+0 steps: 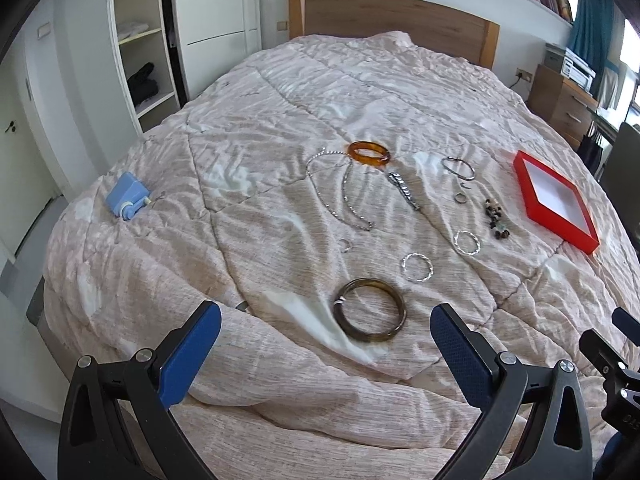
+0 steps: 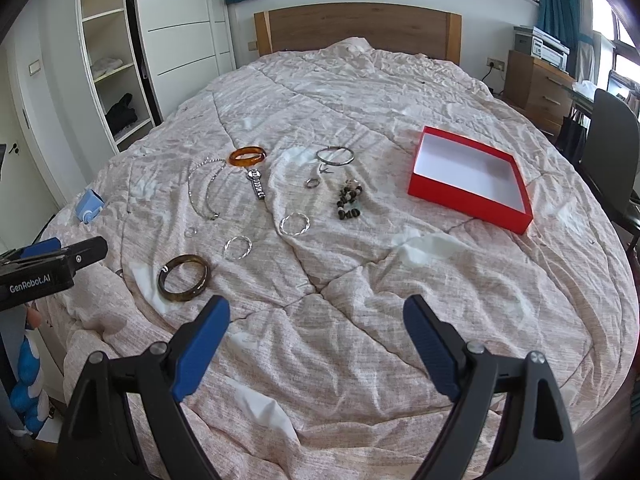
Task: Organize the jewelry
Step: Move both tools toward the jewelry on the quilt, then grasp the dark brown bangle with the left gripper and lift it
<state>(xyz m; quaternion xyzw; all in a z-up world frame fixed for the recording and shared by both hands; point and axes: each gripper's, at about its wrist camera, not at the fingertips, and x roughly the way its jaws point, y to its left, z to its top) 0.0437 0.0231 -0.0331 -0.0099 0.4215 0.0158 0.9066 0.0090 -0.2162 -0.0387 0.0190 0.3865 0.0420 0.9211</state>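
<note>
Jewelry lies spread on a pink bedspread. A dark olive bangle (image 1: 370, 315) (image 2: 184, 278) is nearest, just ahead of my open, empty left gripper (image 1: 326, 324). Two twisted silver hoops (image 1: 417, 266) (image 2: 295, 224), an amber bangle (image 1: 369, 153) (image 2: 247, 155), a silver chain necklace (image 1: 344, 188) (image 2: 204, 192), a watch (image 1: 404, 190) (image 2: 257, 184), a thin silver bangle (image 2: 335, 155), a small ring (image 2: 312, 183) and a dark bead bracelet (image 1: 496, 218) (image 2: 349, 200) lie beyond. An empty red box (image 1: 554, 198) (image 2: 472, 178) sits at the right. My right gripper (image 2: 316, 320) is open and empty over bare bedspread.
A blue gadget (image 1: 128, 196) (image 2: 90, 205) lies near the bed's left edge. The wooden headboard (image 2: 358, 30) is at the far end. A white wardrobe (image 2: 120, 48) stands left; a wooden dresser (image 2: 536, 84) and a dark chair (image 2: 612, 148) stand right.
</note>
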